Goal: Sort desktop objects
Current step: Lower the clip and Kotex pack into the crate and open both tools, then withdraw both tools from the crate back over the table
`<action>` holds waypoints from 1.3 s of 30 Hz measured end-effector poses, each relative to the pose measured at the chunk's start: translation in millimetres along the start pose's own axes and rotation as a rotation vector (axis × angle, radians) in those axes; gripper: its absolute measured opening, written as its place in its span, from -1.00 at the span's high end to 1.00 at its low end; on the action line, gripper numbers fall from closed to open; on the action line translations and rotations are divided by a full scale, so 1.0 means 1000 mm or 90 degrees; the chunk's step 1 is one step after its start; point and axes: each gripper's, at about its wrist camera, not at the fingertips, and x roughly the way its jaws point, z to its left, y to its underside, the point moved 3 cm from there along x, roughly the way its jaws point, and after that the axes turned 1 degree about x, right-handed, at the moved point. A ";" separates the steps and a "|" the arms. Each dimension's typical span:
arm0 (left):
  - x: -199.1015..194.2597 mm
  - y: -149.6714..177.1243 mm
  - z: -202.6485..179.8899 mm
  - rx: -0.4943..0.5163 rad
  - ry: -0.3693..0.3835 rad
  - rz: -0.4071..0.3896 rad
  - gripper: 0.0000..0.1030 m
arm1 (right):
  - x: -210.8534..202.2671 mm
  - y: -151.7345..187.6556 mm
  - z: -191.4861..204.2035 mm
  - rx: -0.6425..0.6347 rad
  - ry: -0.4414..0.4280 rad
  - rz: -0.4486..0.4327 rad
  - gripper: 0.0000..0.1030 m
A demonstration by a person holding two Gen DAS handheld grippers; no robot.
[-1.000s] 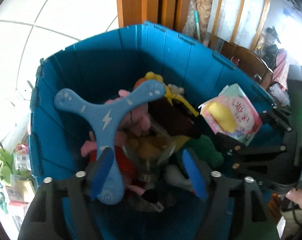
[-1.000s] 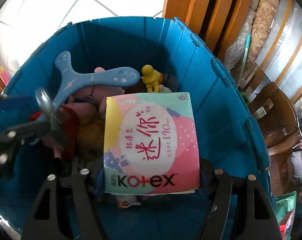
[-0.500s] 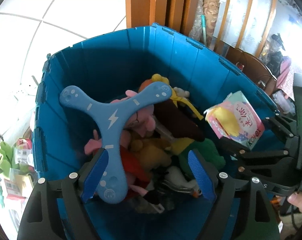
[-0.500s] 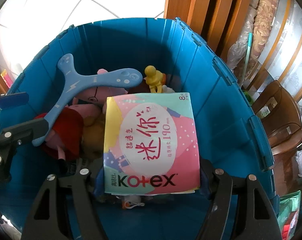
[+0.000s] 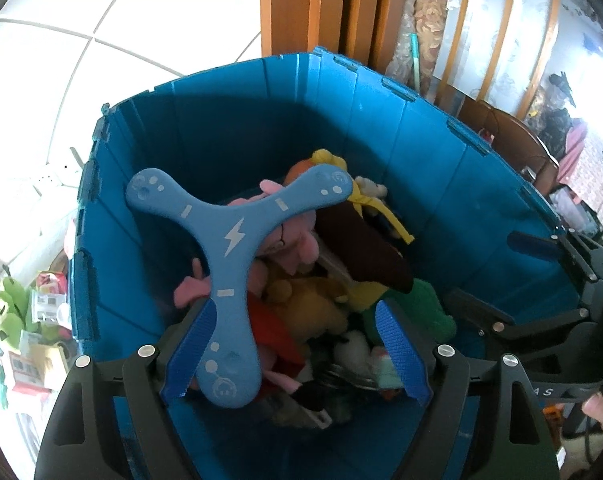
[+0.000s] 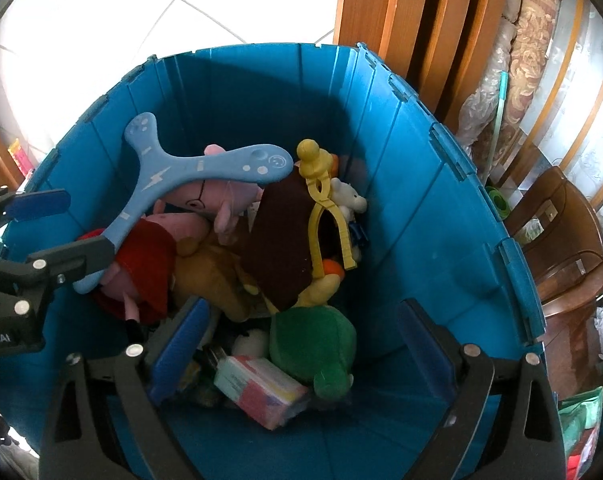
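Both poised above the blue bin (image 6: 441,216). Left tool (image 5: 293,344) spread wide, boomerang (image 5: 229,256) leaning on its left finger. Right tool (image 6: 301,348) spread, empty; pink pack (image 6: 261,390) lying among plush toys (image 6: 313,340) at near side.

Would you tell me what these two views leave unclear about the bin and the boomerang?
- Left wrist view: whether the boomerang rests on the left tongs or the plush toys; they overlap.
- Right wrist view: the pink packet's print, blurred and turned away.
- Both views: the blue bin's floor, covered by those toys.
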 end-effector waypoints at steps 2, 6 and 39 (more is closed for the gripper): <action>-0.006 0.001 0.001 0.000 -0.001 -0.011 -0.60 | -0.001 0.000 -0.001 0.005 0.000 -0.003 -0.87; -0.018 0.003 0.005 0.005 -0.005 -0.031 -0.63 | -0.004 0.000 -0.004 0.020 -0.005 -0.016 -0.88; -0.161 0.273 0.408 -0.327 -0.229 -0.101 -0.94 | -0.067 -0.006 0.389 -0.088 -0.208 -0.153 -1.00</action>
